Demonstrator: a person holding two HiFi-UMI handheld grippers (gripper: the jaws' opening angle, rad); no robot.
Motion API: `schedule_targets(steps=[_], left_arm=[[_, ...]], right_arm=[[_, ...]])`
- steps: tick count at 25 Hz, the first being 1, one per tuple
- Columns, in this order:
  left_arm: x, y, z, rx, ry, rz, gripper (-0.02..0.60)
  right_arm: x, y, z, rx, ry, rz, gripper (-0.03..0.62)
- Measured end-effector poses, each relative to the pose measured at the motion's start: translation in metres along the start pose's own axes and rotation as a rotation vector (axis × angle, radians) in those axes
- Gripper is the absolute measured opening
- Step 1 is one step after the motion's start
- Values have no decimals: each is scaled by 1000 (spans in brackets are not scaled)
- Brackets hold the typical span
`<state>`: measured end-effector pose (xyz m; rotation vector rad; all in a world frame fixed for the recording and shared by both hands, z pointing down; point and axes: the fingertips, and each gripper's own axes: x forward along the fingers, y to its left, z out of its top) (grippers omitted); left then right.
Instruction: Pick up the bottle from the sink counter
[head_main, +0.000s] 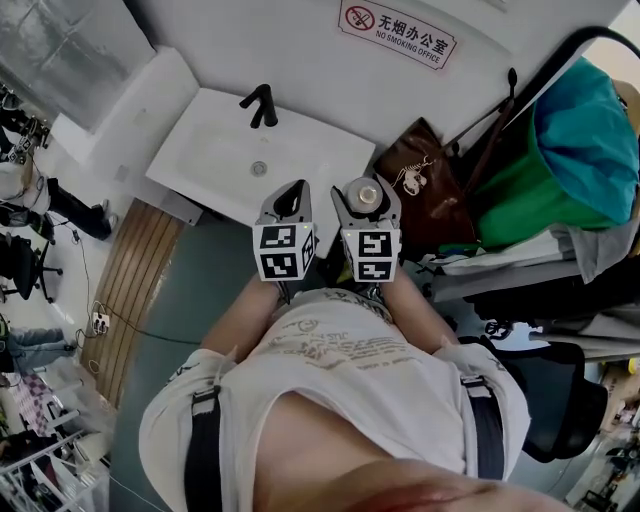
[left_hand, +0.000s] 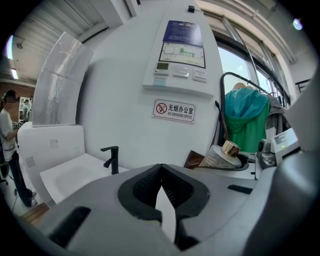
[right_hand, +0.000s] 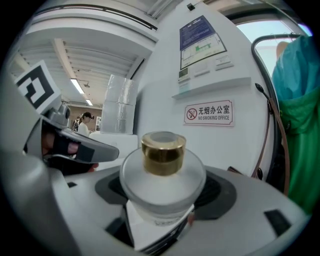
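A frosted white bottle (head_main: 366, 195) with a gold cap sits upright between the jaws of my right gripper (head_main: 366, 205), held off the counter in front of the person's chest. In the right gripper view the bottle (right_hand: 162, 177) fills the middle, and the right gripper (right_hand: 162, 200) is shut on its body. My left gripper (head_main: 290, 203) hangs just left of it, with its jaws closed together and nothing in them. In the left gripper view the left gripper (left_hand: 161, 169) shows its tips meeting, and the bottle (left_hand: 220, 156) appears at the right.
The white sink (head_main: 215, 150) with a black faucet (head_main: 262, 105) lies ahead to the left against the wall. A brown bag (head_main: 420, 180) leans at the sink's right, beside green and teal garments (head_main: 570, 150) on a rack. A no-smoking sign (head_main: 397, 33) hangs above.
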<state>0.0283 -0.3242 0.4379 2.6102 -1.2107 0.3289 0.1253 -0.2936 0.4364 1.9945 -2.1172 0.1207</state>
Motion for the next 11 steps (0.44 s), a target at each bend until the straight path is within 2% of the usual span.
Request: schedule_targets(steps=[11], left_arm=[[3,-4,0,5,3,3,20]], right_arm=[[1,-10,3,11,-16,-16,353]])
